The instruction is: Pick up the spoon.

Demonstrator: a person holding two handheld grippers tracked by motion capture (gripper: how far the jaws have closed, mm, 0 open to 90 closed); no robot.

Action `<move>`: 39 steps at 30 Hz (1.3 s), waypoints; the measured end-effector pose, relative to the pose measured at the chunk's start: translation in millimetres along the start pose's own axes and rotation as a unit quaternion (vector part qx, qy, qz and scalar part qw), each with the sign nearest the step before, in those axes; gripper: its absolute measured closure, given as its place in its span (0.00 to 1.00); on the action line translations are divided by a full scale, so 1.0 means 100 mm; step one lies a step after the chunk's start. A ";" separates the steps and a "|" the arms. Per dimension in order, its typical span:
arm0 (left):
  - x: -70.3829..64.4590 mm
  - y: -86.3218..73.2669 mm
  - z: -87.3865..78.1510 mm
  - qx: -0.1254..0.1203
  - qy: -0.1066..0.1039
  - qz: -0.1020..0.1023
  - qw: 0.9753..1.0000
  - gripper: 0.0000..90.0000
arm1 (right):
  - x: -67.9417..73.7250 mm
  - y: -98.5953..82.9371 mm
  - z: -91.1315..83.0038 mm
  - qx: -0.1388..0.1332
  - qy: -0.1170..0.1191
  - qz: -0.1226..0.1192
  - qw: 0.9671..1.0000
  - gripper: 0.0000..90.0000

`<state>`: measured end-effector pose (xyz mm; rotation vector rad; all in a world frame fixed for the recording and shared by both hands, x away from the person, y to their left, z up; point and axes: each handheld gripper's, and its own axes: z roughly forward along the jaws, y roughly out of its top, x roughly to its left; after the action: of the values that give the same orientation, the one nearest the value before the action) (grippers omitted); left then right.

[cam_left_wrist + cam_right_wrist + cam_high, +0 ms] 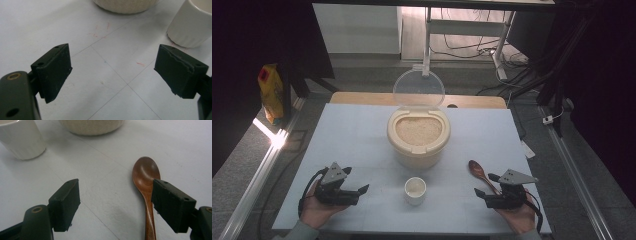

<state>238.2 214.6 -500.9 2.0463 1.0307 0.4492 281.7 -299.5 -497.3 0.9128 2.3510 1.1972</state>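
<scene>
A cream rice container (418, 145) full of rice stands mid-table, its clear lid (418, 89) tipped up behind it. In front of it sits a small white cup (415, 190). A brown wooden spoon (481, 175) lies to the right, bowl pointing away. My left gripper (361, 194) rests open at the front left, pointing toward the cup (192, 22), with bare table between its jaws (113, 67). My right gripper (483, 184) is open at the front right. Its right pad (172, 203) sits over the spoon's handle (150, 220); the spoon's bowl (146, 171) lies just ahead.
The white table top (352, 145) has faint grid lines and edges at left, right and front. A yellow bag (271, 92) stands on the floor at the far left. A wooden board (362, 97) lies behind the table. The container base (92, 126) and cup (22, 140) lie ahead of the right gripper.
</scene>
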 end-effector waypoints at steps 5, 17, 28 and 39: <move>0.00 0.00 0.01 0.005 -0.001 -0.001 1.000 0.15 | 0.01 0.00 0.00 0.005 -0.002 0.000 1.000 0.26; -0.01 0.00 0.03 0.011 0.001 -0.002 1.000 0.14 | 0.02 0.06 -0.02 0.022 -0.012 -0.003 1.000 0.28; 0.01 0.01 0.03 0.015 0.002 0.000 1.000 0.12 | -0.05 0.21 -0.13 0.062 -0.036 0.018 0.997 0.31; 0.00 0.02 0.04 0.018 0.000 0.002 1.000 0.12 | -0.13 0.40 -0.20 0.157 -0.072 0.034 0.984 0.32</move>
<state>241.7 211.7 -502.1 2.0795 1.0423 0.4364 295.1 -302.5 -452.8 1.1472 2.4473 0.7640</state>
